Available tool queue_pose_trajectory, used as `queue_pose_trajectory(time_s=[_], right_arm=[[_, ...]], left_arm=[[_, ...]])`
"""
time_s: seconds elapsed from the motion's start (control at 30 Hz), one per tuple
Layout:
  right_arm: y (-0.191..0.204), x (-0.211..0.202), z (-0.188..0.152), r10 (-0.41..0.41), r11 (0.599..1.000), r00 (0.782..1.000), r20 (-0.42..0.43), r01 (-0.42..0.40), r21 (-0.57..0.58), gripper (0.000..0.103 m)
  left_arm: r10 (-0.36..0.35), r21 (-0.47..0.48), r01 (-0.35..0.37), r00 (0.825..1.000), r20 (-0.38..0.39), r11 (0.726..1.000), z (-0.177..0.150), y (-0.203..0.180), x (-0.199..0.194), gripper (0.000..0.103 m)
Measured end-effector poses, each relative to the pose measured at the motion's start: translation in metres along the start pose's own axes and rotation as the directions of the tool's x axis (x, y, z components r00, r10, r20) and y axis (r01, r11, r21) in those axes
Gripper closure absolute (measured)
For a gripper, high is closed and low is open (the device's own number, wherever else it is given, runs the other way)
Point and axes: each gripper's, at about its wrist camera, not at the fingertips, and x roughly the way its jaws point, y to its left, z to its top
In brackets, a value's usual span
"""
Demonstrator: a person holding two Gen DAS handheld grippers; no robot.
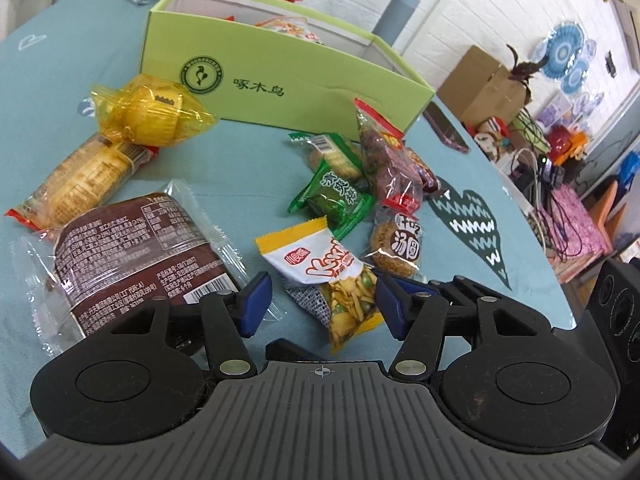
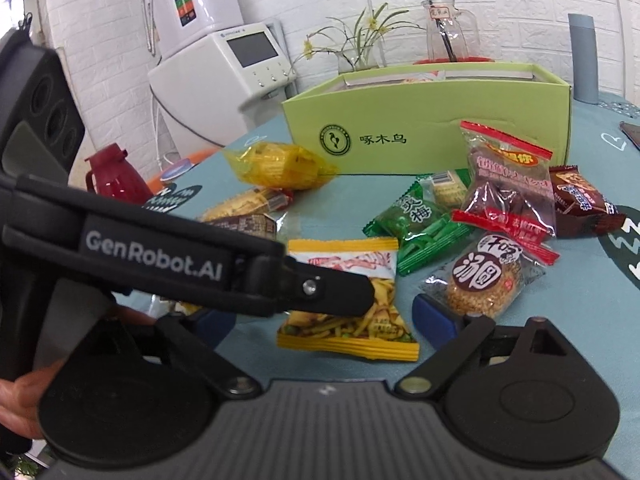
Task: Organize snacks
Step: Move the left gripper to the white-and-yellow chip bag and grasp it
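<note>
While both my claws are hovering spread, touching nothing, my left gripper point(image 1: 320, 300) and right gripper point(image 2: 336, 320) are flanking the yellow snack packet point(image 1: 334, 280) on the teal tablecloth point(image 1: 240, 168); beyond, more snacks are crowding before the green box point(image 1: 280, 76).

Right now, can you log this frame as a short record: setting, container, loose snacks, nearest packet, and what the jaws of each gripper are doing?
setting: teal tablecloth, white brick wall behind
container: open green box, some packets already inside
loose snacks: about ten packets scattered in front of the box
nearest packet: yellow-edged snack bag, lying flat
left gripper: jaws open, either side of the snack bag, not pressing it
right gripper: jaws open, around the same bag, empty
</note>
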Motion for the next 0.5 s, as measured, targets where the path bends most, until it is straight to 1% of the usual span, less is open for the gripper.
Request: queue_pose_trajectory(time_s=[0.07,0.1,0.13,0.17,0.2,0.23,0.27,0.3,0.33,0.43,0.5], right_arm=[[0.002,-0.002,0.0,-0.017,1.0,1.0,-0.001,0.017,-0.012,0.018],[0.003,-0.002,0.001,-0.024,1.0,1.0,0.003,0.024,-0.02,0.023],[0.004,0.0,0.003,-0.025,0.999,1.0,0.002,0.026,-0.022,0.025],[0.003,0.002,0.004,-0.024,0.999,1.0,0.0,0.024,-0.022,0.025],[0.002,0.004,0.004,-0.024,0.999,1.0,-0.003,0.024,-0.021,0.029],[0.002,0.006,0.003,-0.024,0.999,1.0,0.003,0.024,-0.025,0.032],[0.003,0.006,0.001,-0.033,0.999,0.999,0.006,0.033,-0.04,0.033],[0.006,0.005,0.0,-0.045,0.997,0.999,0.006,0.045,-0.058,0.036],[0.008,0.004,0.0,-0.049,0.997,0.999,0.007,0.05,-0.067,0.039],[0.012,-0.007,0.0,-0.041,0.996,0.999,0.034,0.043,-0.074,0.041],[0.014,-0.014,0.007,-0.034,0.996,0.997,0.065,0.039,-0.08,0.041]], left_arm=[[-0.008,-0.009,0.008,1.0,-0.001,1.0,0.0,0.003,0.0,0.062],[-0.014,-0.016,0.014,1.0,-0.004,1.0,0.001,0.003,0.001,0.063],[-0.017,-0.02,0.017,1.0,-0.008,1.0,0.002,0.004,0.002,0.064],[-0.015,-0.019,0.015,1.0,-0.011,1.0,0.003,0.004,0.003,0.063],[-0.013,-0.018,0.013,1.0,-0.014,1.0,0.003,0.005,0.004,0.065],[-0.013,-0.02,0.012,1.0,-0.019,1.0,0.003,0.007,0.005,0.074],[-0.016,-0.024,0.016,1.0,-0.02,1.0,0.003,0.008,0.006,0.077],[-0.009,-0.022,0.009,1.0,-0.017,1.0,0.003,0.009,0.006,0.085],[-0.012,-0.02,0.012,1.0,-0.019,1.0,0.002,0.009,0.006,0.088],[-0.034,-0.038,0.034,0.999,-0.009,0.999,0.002,0.009,-0.006,0.09],[-0.04,-0.035,0.04,0.999,0.016,0.999,0.009,0.003,-0.016,0.09]])
